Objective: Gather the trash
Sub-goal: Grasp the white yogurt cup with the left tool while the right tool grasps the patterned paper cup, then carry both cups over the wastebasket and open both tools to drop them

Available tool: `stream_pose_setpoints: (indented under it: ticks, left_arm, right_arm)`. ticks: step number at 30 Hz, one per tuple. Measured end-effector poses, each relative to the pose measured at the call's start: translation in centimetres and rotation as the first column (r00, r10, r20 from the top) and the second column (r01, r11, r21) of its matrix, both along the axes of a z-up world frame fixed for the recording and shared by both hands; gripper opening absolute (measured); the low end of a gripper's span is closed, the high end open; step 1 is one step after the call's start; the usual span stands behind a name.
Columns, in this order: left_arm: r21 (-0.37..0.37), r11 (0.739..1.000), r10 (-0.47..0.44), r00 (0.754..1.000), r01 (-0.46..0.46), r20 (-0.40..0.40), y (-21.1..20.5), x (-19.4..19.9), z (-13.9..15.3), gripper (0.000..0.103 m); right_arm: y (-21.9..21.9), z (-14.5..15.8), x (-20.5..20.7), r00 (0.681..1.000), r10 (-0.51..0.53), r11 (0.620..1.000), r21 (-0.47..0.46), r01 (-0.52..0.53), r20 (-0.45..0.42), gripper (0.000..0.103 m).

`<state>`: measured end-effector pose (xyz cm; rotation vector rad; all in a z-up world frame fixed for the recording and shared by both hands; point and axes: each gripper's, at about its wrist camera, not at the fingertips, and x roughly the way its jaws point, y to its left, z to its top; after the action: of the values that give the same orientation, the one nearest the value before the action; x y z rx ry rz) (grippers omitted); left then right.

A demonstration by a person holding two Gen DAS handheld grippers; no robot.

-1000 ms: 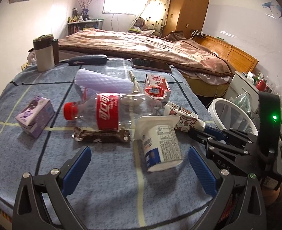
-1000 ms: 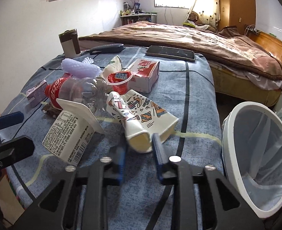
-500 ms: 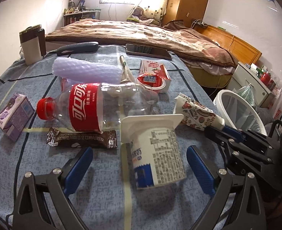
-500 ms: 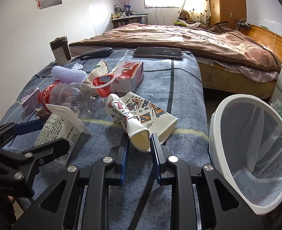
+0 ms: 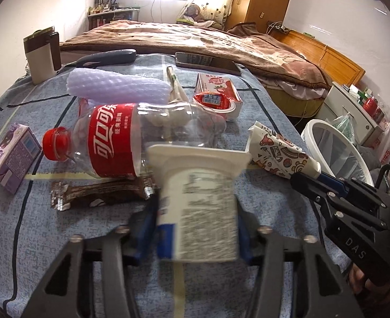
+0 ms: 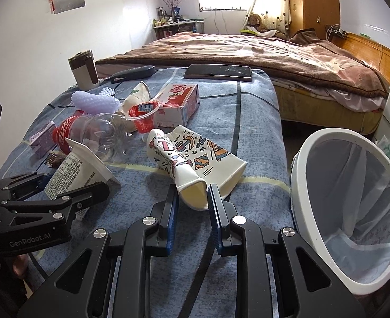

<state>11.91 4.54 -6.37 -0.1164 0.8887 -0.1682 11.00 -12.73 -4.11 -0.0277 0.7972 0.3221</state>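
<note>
The left gripper (image 5: pixel 197 228) is closing its jaws on a white yogurt cup (image 5: pixel 197 206) that lies on its side between them, wide square rim pointing away; the blue pads sit against both sides of the cup. The right gripper (image 6: pixel 192 204) has its jaws drawn close together and pinches the flattened rim of 1 of 2 crushed paper cups (image 6: pixel 192 159) printed with colourful doodles; the held cup lies across the other one.

All this trash lies on a blue patterned bedspread (image 5: pixel 62 238) with dark and pale lines. Just behind the yogurt cup lies an empty Coca-Cola bottle (image 5: pixel 120 143) on its side, red cap to the left. A brown snack wrapper (image 5: pixel 99 193) lies in front of the bottle, touching the cup's left side. A small purple drink carton (image 5: pixel 12 156) stands well to the left. Beyond the bottle are a lilac foam fruit net (image 5: pixel 118 87), a red-lidded jelly cup (image 5: pixel 213 100) and a red-and-white carton (image 5: pixel 216 84) just behind it. Farther back lie a black phone (image 5: pixel 208 62), a dark handset-shaped object (image 5: pixel 107 57) and a white and brown tumbler (image 5: pixel 41 55).

A white waste bin (image 6: pixel 314 143) lined with a clear bag stands off the bed's edge, to the right of the right gripper.
</note>
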Motion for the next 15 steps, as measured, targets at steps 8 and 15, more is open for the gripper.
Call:
stream_pose_setpoints:
  ticks: [8, 15]
  left_arm:
    - [0.005, 1.0, 0.005, 0.999, -0.005, 0.034, 0.2, -0.8, 1.2, 0.049]
    - [0.007, 1.0, -0.013, 0.997, 0.012, 0.08, -0.3, -1.6, 3.2, 0.049]
  right_arm:
    - [-0.3, 0.5, -0.5, 1.0, -0.005, 1.0, 0.028, 0.004, 0.026, 0.024]
    - [-1.6, 1.9, -1.6, 0.996, -0.034, 0.996, 0.084, 0.027, 0.077, 0.023]
